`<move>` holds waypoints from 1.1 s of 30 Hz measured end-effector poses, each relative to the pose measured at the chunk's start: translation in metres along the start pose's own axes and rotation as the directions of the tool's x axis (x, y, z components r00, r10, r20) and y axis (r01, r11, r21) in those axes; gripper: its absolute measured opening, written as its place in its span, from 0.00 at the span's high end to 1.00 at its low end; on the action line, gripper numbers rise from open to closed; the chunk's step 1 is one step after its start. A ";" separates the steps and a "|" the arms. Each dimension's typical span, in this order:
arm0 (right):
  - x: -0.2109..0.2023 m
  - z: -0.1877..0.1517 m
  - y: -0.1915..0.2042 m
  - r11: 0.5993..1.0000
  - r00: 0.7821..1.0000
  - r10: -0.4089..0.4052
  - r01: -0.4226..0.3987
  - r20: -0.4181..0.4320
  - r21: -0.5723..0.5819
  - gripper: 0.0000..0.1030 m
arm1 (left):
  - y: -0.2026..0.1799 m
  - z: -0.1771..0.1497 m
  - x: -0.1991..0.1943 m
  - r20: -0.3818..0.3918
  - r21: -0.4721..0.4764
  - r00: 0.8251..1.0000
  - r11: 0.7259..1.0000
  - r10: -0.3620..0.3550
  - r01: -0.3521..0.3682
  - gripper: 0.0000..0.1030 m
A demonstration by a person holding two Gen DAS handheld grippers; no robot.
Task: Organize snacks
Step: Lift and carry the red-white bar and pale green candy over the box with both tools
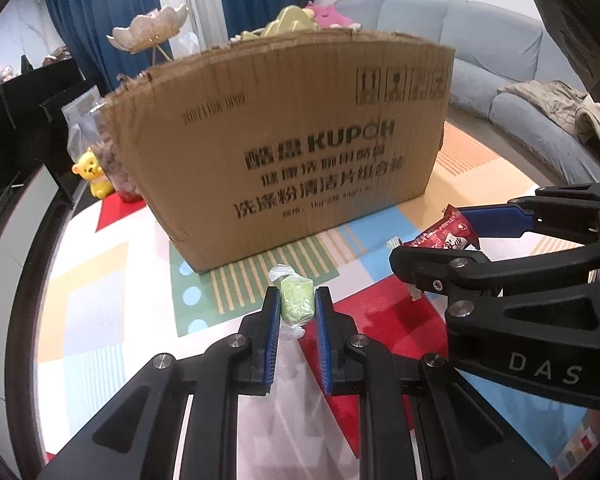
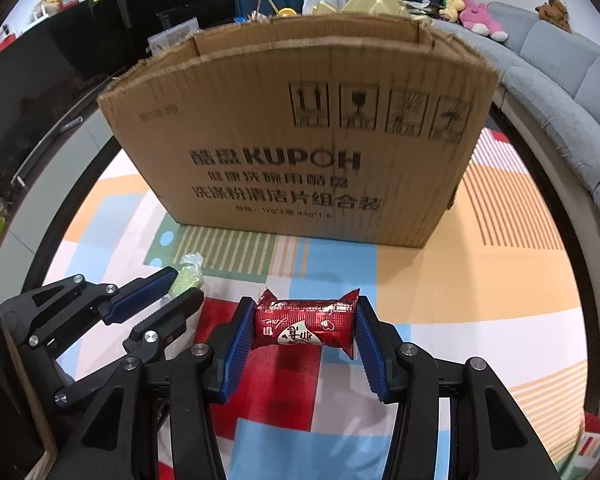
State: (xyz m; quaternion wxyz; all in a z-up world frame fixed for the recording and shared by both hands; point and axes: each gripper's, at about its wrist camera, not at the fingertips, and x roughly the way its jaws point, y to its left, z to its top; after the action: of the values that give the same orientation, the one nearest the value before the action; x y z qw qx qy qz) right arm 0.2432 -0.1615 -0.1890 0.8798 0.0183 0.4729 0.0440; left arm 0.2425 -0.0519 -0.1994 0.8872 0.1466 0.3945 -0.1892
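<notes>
The cardboard box (image 1: 284, 152) beyond both sets of fingers carries the bold word "KUPOH" after two Chinese characters, three rows of Chinese print below it, and four handling symbols in a row at its upper right. The right wrist view adds that the box is open at the top; its inside cannot be seen. The body of the right gripper (image 1: 432, 236) reads "DAS" in the left wrist view.

Two wrapped snacks are in view, one per gripper. The left gripper (image 1: 296, 304) has its blue pads closed tight on a small pale green snack (image 1: 297, 302) in clear wrapping, which sits between the fingertips, with twisted wrapper ends poking out ahead of and behind the pads. The right gripper (image 2: 305, 326) clamps a red foil snack (image 2: 306, 326) crosswise, each pad pressing one end; its wrapper bears a white patch with Chinese characters and a cursive word too small to read.

Both snacks hang clear above a colourful patterned mat (image 2: 480, 292), on the near side of the box. Only the left wrist view shows a yellow bear figure (image 1: 92, 174) left of the box.
</notes>
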 end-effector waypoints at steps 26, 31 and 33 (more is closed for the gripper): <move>-0.098 0.021 0.020 0.999 0.982 0.008 -0.001 0.188 -0.035 0.51 | 0.002 0.030 -0.090 0.102 -0.073 0.987 0.991 0.121 -0.113 0.82; -0.113 0.028 0.017 1.000 0.975 0.007 -0.001 0.221 -0.027 0.51 | 0.000 0.043 -0.101 0.128 -0.073 0.982 0.989 0.137 -0.128 0.82; -0.118 0.030 0.014 1.000 0.973 0.006 -0.001 0.233 -0.022 0.51 | -0.001 0.049 -0.107 0.140 -0.071 0.980 0.989 0.141 -0.132 0.82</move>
State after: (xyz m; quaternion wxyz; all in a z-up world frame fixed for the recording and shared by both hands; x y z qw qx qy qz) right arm 0.2022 -0.1581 -0.0736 0.9292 0.0146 0.3661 0.0483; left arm 0.2076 -0.0496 -0.0874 0.9284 0.1319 0.3239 -0.1255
